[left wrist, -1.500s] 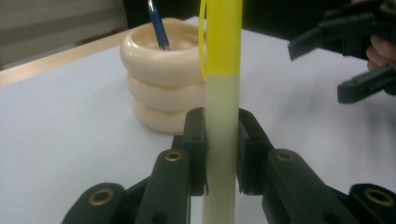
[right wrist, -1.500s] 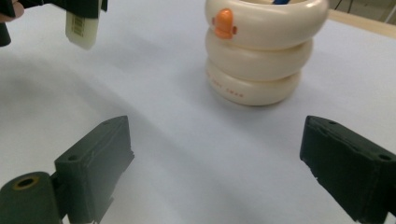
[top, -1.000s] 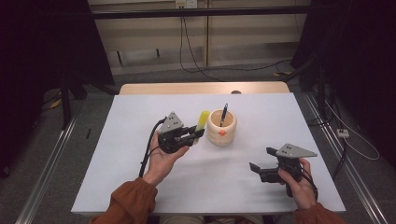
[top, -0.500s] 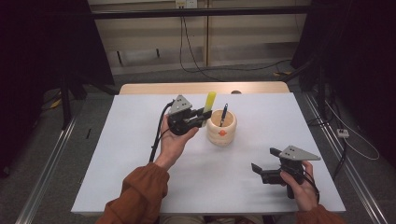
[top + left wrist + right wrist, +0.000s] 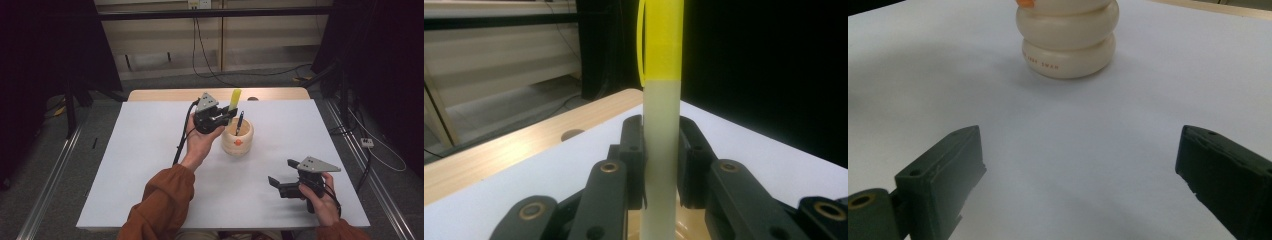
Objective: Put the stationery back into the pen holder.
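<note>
Left gripper view: yellow-capped marker (image 5: 662, 125), light, stiff, smooth plastic, clamped mid-barrel upright in left claw (image 5: 662, 165) above the cup (image 5: 238, 140); right claw (image 5: 1083, 175) wide open, near right on the surface (image 5: 140, 150).

- The white-topped table (image 5: 150, 165) is seen from above and behind the person, facing forward and down, from well off.
- The yellow-capped pale marker (image 5: 662, 125) is viewed very close from the left gripper (image 5: 662, 165), facing the far edge.
- The cream ribbed wooden holder (image 5: 1069, 37), shared with the high view (image 5: 238, 140), is faced low and near.
</note>
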{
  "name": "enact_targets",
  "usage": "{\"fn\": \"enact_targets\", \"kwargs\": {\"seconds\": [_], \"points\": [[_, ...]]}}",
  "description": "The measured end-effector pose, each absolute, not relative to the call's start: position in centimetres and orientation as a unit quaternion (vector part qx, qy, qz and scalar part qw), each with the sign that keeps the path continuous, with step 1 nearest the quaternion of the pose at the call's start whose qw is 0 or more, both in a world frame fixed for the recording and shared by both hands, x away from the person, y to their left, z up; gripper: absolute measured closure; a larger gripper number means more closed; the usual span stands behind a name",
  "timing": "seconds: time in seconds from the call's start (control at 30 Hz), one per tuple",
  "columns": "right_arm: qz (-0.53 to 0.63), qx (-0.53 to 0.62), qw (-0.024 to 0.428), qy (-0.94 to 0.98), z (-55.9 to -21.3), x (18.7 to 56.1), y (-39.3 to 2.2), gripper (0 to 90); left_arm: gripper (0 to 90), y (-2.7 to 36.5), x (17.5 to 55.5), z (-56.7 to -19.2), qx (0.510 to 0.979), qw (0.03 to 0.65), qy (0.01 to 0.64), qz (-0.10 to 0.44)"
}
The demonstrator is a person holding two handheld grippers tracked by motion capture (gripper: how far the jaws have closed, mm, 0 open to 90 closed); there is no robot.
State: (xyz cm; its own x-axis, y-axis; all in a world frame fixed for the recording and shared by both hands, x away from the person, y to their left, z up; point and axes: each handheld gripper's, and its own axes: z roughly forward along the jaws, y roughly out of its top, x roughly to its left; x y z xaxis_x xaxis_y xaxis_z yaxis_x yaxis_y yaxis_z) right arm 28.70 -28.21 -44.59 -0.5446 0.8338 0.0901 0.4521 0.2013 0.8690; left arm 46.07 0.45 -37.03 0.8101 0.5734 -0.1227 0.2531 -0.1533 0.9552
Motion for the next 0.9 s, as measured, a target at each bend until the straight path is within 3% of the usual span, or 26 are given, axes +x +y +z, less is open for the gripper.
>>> {"fn": "enact_targets", "kwargs": {"seconds": [0.9], "points": [[0.463, 0.425, 0.196, 0.753, -44.9, 28.8, -28.1, 5.2, 75.7, -1.4, 46.8, -40.4, 0.76, 0.564, 0.293, 0.136]]}}
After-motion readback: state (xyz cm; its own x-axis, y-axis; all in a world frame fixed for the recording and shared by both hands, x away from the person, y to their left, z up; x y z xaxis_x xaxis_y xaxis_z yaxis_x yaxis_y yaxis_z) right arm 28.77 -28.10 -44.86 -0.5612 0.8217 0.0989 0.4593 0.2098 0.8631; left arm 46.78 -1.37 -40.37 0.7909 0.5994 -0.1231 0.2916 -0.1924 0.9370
